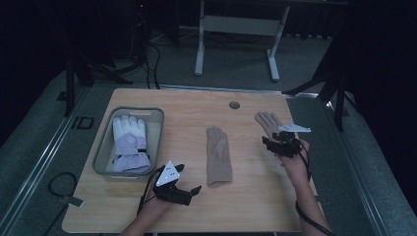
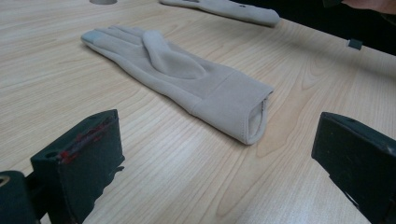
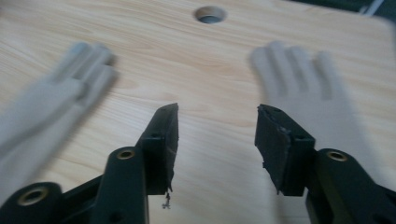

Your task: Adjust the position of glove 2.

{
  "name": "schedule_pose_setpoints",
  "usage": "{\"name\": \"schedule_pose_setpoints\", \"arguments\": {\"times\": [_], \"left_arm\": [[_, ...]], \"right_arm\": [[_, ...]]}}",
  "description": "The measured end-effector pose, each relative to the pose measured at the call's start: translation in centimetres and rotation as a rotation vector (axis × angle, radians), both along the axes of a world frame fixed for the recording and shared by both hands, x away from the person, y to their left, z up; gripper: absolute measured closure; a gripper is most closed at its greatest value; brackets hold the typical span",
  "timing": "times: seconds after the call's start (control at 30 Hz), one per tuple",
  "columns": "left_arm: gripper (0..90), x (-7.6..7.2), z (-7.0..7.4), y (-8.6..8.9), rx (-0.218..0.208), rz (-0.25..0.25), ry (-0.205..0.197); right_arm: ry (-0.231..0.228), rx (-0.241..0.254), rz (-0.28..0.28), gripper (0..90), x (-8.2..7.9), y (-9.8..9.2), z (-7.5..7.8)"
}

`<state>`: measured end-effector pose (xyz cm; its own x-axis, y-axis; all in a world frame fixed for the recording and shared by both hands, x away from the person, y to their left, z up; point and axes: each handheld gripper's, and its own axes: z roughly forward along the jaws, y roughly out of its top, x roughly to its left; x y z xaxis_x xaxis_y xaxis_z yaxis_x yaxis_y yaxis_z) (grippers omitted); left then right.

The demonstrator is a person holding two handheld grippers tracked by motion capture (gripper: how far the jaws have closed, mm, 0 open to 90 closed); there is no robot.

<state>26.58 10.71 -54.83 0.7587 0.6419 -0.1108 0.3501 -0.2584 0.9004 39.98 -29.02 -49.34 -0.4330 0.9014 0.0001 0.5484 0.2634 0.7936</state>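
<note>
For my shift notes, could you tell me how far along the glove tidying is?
Done: the white glove lies in the grey basket. In hand: nothing; the right gripper hangs open by one beige glove, and the left gripper is open near the other beige glove. Left: both, probably, for the basket.

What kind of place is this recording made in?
Probably a lab or test workspace: a light wooden table stands on grey carpet amid dark curtains, with trailing black cables and a white metal desk frame behind.

Right gripper point(image 3: 217, 135), jaws parted over bare worktop point(image 3: 154, 51); blurred beige glove point(image 3: 51, 98) at left, second glove point(image 3: 303, 88) at right, round hole point(image 3: 210, 14) top centre.
</note>
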Motion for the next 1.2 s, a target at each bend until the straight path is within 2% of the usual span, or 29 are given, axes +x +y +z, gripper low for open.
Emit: {"name": "schedule_pose_setpoints", "arguments": {"times": [0.1,0.23,0.33,0.47,0.63,0.73,0.83,0.97,1.0,1.03,1.07,1.1,1.17,1.2], "left_arm": [[1.9,0.1,0.0,0.0,0.002,-0.001,0.002],[1.9,0.1,-0.1,0.0,0.000,-0.008,0.002],[1.9,0.0,-0.1,0.0,0.002,-0.010,0.001],[1.9,0.0,-0.1,-0.1,0.002,-0.012,0.002],[1.9,-0.1,-0.1,-0.1,0.002,-0.016,-0.001],[1.9,-0.2,0.1,-0.1,-0.004,-0.021,-0.011],[1.9,-0.2,0.1,-0.1,-0.007,-0.020,-0.010],[1.9,-0.2,0.0,-0.1,-0.005,-0.022,-0.004],[1.9,-0.2,-0.1,-0.1,-0.003,-0.022,-0.003],[1.9,-0.3,0.0,-0.1,-0.003,-0.024,-0.005],[1.9,-0.3,0.0,-0.1,-0.002,-0.025,-0.006],[1.9,-0.3,0.0,-0.1,0.000,-0.026,-0.008],[1.9,-0.3,0.1,-0.1,0.001,-0.024,-0.009],[1.9,-0.3,0.1,-0.1,0.000,-0.023,-0.009]], "right_arm": [[-0.014,-0.040,0.001,51.2,0.7,-1.7,-0.2],[0.014,-0.048,-0.020,55.9,2.0,-3.5,-0.4],[0.026,-0.067,-0.029,55.9,3.0,-4.4,-0.6],[0.048,-0.058,-0.045,54.7,4.1,-5.4,-1.0],[0.051,-0.056,-0.057,53.6,5.4,-6.0,-1.8],[0.052,-0.087,-0.067,54.8,6.0,-6.1,-2.5],[0.077,-0.067,-0.079,54.6,6.7,-6.2,-3.1],[0.084,-0.030,-0.081,53.4,7.3,-6.2,-3.7],[0.089,-0.031,-0.084,52.5,7.4,-6.2,-3.9],[0.086,-0.070,-0.092,52.1,7.4,-6.1,-4.1],[0.095,-0.078,-0.095,51.9,7.5,-6.1,-4.4],[0.118,-0.067,-0.091,52.1,7.6,-6.1,-4.7],[0.108,-0.085,-0.080,54.0,7.6,-6.1,-5.3],[0.112,-0.061,-0.082,55.9,7.5,-6.2,-5.4]]}}
